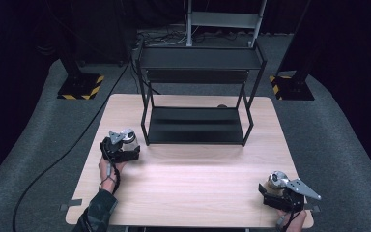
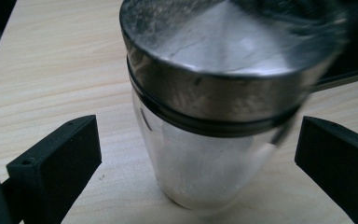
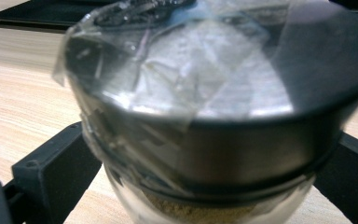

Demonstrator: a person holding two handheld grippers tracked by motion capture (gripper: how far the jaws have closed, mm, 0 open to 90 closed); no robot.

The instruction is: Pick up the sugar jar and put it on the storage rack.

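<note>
So each gripper has its own little glass shaker jar sitting right between its jaws. The left gripper (image 1: 125, 145) is spread wide around the left jar (image 2: 214, 107), which stands upright on the counter (image 1: 198, 179) with daylight on both sides, so nothing is pinched yet. That jar sits near the rack's (image 1: 198, 92) front-left leg, so the left hand is clearly the nearer one to the lower shelf (image 1: 193, 124). The right gripper (image 1: 276, 187) is way down at the near right corner, well apart from the rack, with the right jar (image 3: 214, 116) between its jaws. They sit close in on the jar, but I can't tell if they actually touch.

The right gripper view shows crinkly clear tape over that lid and tan powder (image 3: 200, 212) below. The left gripper view shows pale contents. From above both jars just look like shiny caps.
</note>
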